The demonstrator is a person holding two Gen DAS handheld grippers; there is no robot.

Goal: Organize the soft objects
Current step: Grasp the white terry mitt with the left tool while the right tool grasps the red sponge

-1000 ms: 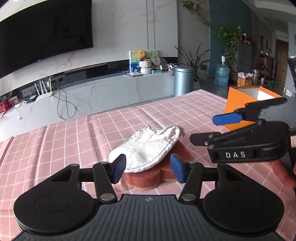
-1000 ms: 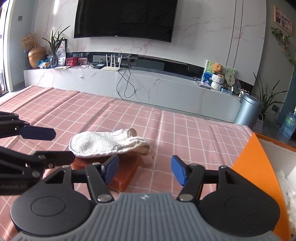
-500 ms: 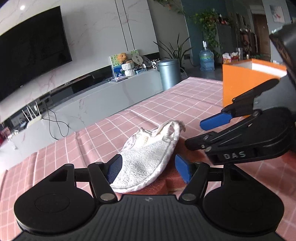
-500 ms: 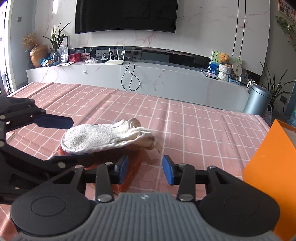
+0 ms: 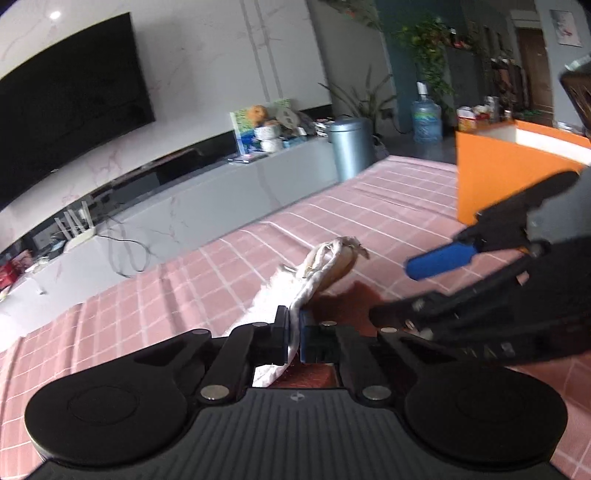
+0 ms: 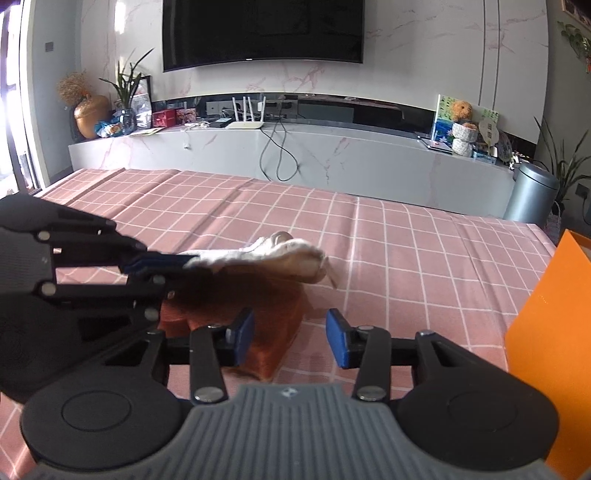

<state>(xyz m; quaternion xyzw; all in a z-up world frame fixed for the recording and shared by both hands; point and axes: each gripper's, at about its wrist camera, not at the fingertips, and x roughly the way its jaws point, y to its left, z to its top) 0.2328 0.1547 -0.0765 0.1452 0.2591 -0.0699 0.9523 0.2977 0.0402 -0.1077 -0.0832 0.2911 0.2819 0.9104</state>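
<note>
Item: white terry mitt (image 5: pixel 314 273), lying on top of a rust-brown sponge (image 6: pixel 266 332), both on the table's pink checked cloth (image 6: pixel 406 258).

Left gripper (image 5: pixel 293 338): jaws have just been closing and now pinch the near edge of the mitt flat between the blue pads; the pinched cloth stands up in a thin fold. In the right wrist view the same gripper (image 6: pixel 162 264) comes in from the left, its tips meeting at the mitt's edge.

Right gripper (image 6: pixel 290 338): jaws about half apart, just been opening slightly, nothing pressed between them. One pad lies over the sponge's near corner; whether it touches is hard to tell from this angle.

Orange box (image 5: pixel 491 162): stands on the cloth to the right, well apart from the mitt.

Background: wall television (image 6: pixel 262 29), grey bin (image 6: pixel 532 195).
</note>
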